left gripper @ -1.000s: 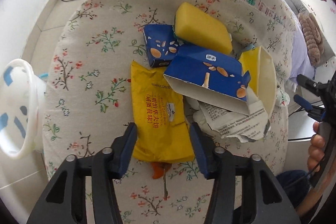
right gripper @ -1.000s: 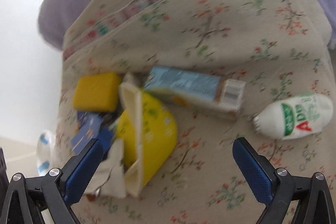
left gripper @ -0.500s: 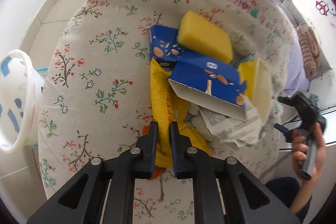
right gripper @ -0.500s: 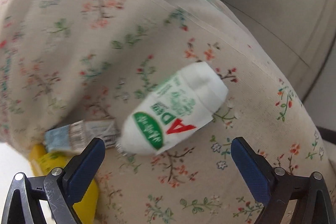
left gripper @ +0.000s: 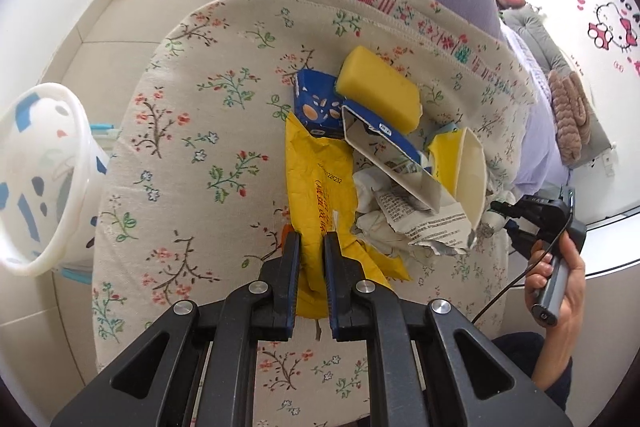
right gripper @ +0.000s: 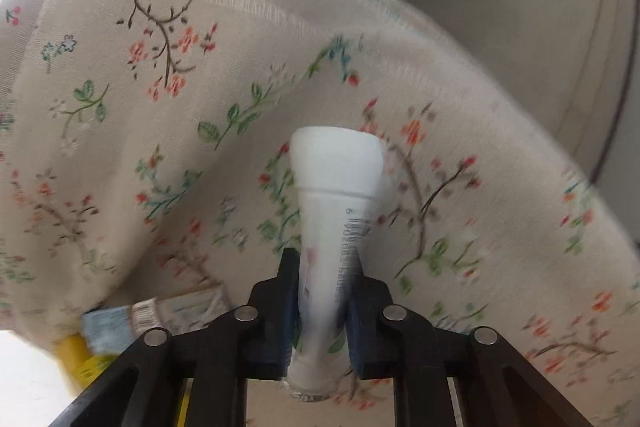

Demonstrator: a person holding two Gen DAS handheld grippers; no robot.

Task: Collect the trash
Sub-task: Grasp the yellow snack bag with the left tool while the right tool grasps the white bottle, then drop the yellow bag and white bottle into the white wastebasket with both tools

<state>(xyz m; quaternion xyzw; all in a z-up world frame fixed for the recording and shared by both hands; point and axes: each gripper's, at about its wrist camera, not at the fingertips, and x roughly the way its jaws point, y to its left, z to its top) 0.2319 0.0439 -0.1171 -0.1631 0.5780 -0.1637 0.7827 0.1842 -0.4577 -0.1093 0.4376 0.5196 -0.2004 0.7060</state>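
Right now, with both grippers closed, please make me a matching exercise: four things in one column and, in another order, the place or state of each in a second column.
Things:
1. yellow wrapper
2. white bottle
3. sponge
4. white bin

Places or states:
A. on the floor beside the flowered cushion
B. pinched in the left gripper
C. resting on the blue boxes
D. clamped in the right gripper

Pairs: 1-B, 2-D, 3-C, 4-A
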